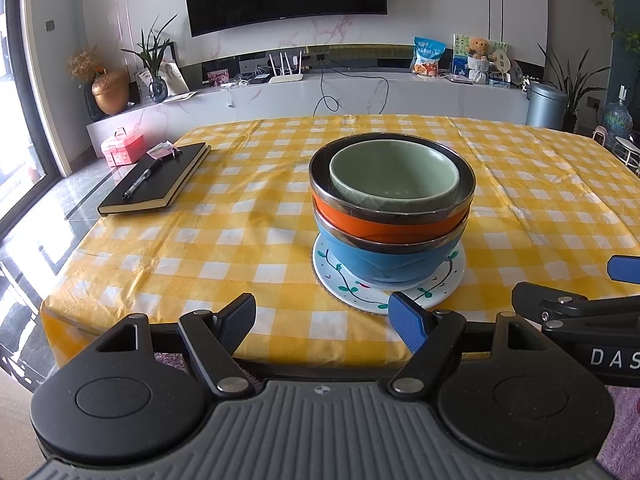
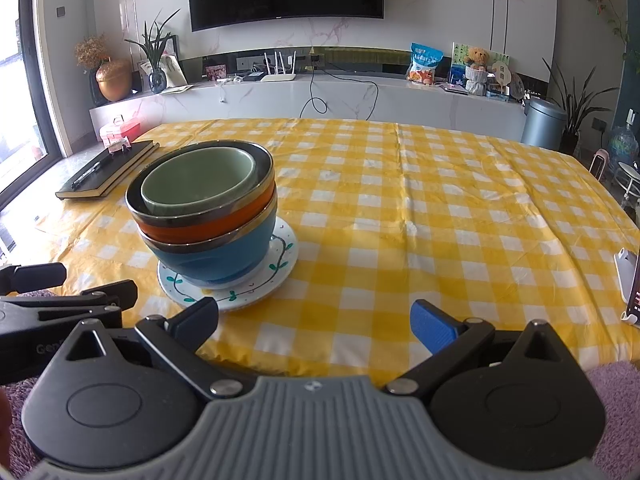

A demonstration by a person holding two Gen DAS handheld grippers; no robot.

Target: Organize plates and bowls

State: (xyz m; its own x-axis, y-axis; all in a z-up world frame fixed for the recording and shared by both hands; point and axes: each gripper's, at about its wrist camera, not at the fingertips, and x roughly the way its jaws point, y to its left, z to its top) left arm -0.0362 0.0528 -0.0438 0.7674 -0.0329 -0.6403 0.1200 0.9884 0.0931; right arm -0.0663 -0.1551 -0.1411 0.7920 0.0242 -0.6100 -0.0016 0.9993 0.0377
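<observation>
Three bowls sit nested on a plate in the left wrist view: a green bowl [image 1: 394, 178] inside an orange bowl [image 1: 390, 222], which sits in a blue bowl [image 1: 384, 260], all resting on a white plate [image 1: 444, 286] painted with green vines. The stack stands on the desk [image 1: 240, 240], which is covered in a yellow and white checked cloth, just beyond the near edge at about 1 o'clock from the left gripper [image 1: 330, 316]. That gripper hangs at the desk's near edge with its jaws spread wide and nothing between them, its right finger close in front of the plate's rim but apart from it. At 10 o'clock lies a black notebook [image 1: 160, 180] with a pen [image 1: 140, 180] on top. The right gripper [image 1: 580, 292] reaches in from 3 o'clock, also empty. In the right wrist view the same stack appears at 10 o'clock from the right gripper [image 2: 322, 320], whose jaws are likewise wide apart and hold nothing. The green bowl [image 2: 200, 184] leans slightly inside the orange bowl [image 2: 208, 222], above the blue bowl [image 2: 216, 258] and the plate [image 2: 280, 256]. The notebook [image 2: 108, 174] lies farther back at 10 o'clock, and the left gripper [image 2: 60, 292] shows at 9 o'clock. A white stand [image 2: 628, 280] sits at the desk's edge at 3 o'clock.
</observation>
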